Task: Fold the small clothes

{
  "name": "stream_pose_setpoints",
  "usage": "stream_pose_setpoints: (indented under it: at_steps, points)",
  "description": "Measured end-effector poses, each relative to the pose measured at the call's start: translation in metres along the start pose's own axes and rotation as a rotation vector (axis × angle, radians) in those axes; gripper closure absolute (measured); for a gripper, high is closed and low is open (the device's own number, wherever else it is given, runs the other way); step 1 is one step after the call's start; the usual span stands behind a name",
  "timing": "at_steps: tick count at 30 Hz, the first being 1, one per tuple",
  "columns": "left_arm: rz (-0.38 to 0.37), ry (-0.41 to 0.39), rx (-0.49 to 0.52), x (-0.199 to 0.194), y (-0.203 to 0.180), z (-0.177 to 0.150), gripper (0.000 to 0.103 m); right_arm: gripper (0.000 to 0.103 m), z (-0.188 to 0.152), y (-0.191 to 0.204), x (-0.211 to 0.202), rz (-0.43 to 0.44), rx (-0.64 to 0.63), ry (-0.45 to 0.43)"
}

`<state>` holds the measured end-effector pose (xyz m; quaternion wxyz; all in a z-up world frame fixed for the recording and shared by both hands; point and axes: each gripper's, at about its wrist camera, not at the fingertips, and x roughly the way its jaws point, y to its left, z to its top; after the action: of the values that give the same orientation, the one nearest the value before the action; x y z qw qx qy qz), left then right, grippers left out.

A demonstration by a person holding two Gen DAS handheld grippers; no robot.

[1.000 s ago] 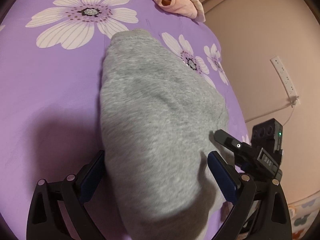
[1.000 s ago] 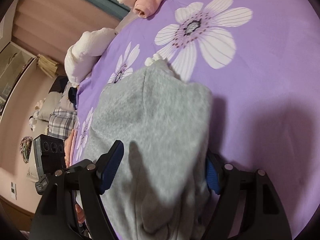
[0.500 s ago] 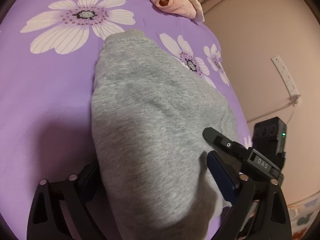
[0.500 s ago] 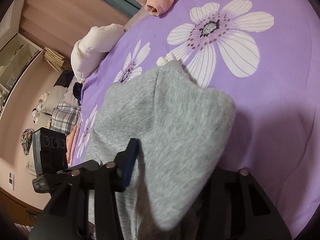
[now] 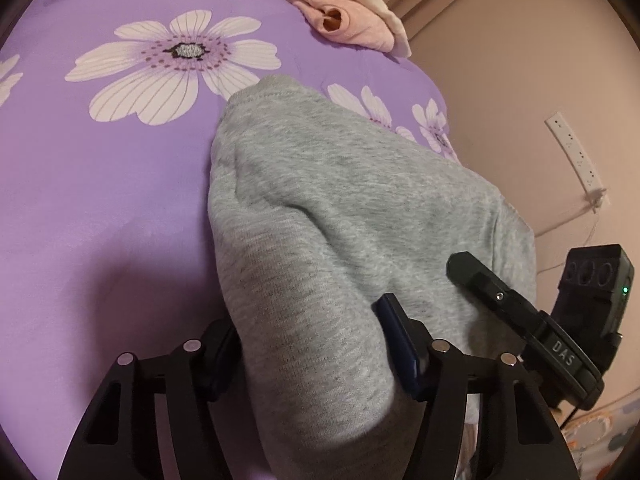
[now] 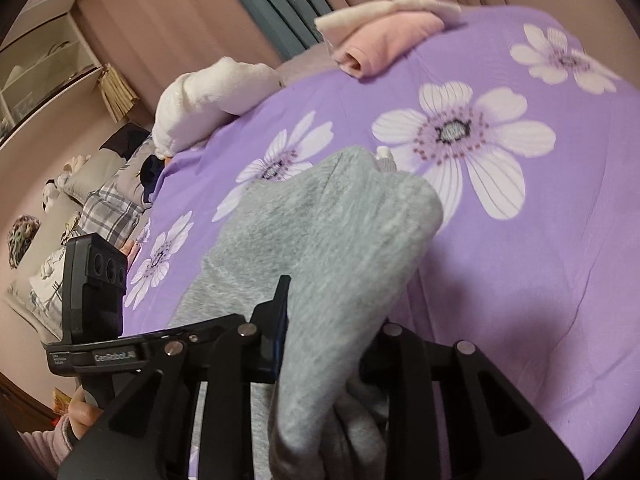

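On the left side of the left wrist view, the purple flowered bedsheet (image 5: 100, 200) lies flat, and the big white daisy printed on it sits lower and nearer the middle of the picture than a second ago. Just right of it, the grey knit garment (image 5: 340, 220) rests on the bed with its ribbed hem toward the daisy. A second ago it lay fairly smooth; now a raised fold runs across it toward the camera. The left gripper (image 5: 312, 344) has that near end between its blue pads. Its jaws are closing: a second ago they stood wide on either side of the cloth, and now both pads press against the bunched fabric. At the far right, the right gripper's black finger and camera block have risen a little in the picture against the pink wall.

In the right wrist view, the left gripper's camera block (image 6: 96, 276) stands at the left, with a person's fingers (image 6: 82, 414) and a pale sleeve below it. The pile of plaid and white bedding (image 6: 108, 208) shows more fully than before. In the middle, the grey garment (image 6: 340, 240) is pulled up into a tented ridge where it earlier lay flat. The right gripper (image 6: 324, 344) is closing too, its jaws much narrower than a second ago and clamped on a pinched fold of the cloth. To the right, the sheet is bare, with folded pink and cream clothes (image 6: 384, 44) at the bed's far edge.
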<state>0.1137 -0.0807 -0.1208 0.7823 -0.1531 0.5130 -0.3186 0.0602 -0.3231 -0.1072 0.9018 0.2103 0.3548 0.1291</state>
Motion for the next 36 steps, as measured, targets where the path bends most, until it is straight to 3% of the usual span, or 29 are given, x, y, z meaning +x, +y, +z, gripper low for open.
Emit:
stream_pose_setpoints:
  at_steps: [13, 15, 16, 21, 25, 30, 32, 36]
  points:
    - [0.013, -0.069, 0.049, -0.029, -0.004, -0.001, 0.040, 0.078, 0.004, 0.040, -0.013, 0.032, -0.091, -0.061]
    - [0.005, -0.072, 0.043, -0.031, 0.000, -0.002, 0.044, 0.079, 0.005, 0.045, -0.012, 0.037, -0.099, -0.061]
    - [0.003, -0.074, 0.035, -0.031, 0.003, -0.002, 0.051, 0.079, 0.005, 0.047, -0.010, 0.034, -0.104, -0.058]
    - [-0.026, -0.078, 0.020, -0.032, 0.009, -0.004, 0.054, 0.080, 0.003, 0.052, -0.009, 0.051, -0.090, -0.054]
    - [-0.060, -0.051, -0.039, -0.026, 0.017, -0.002, 0.054, 0.080, 0.003, 0.046, -0.004, 0.007, -0.074, -0.032]
    - [-0.082, -0.013, -0.089, -0.019, 0.026, -0.001, 0.043, 0.079, 0.001, 0.014, 0.001, 0.019, 0.040, 0.000]
    - [-0.065, -0.001, -0.100, -0.013, 0.028, -0.001, 0.032, 0.079, -0.002, 0.006, 0.002, 0.031, 0.075, 0.011]
    - [-0.123, 0.044, -0.123, 0.000, 0.029, -0.001, 0.030, 0.076, -0.008, -0.001, 0.005, 0.033, 0.109, 0.029]
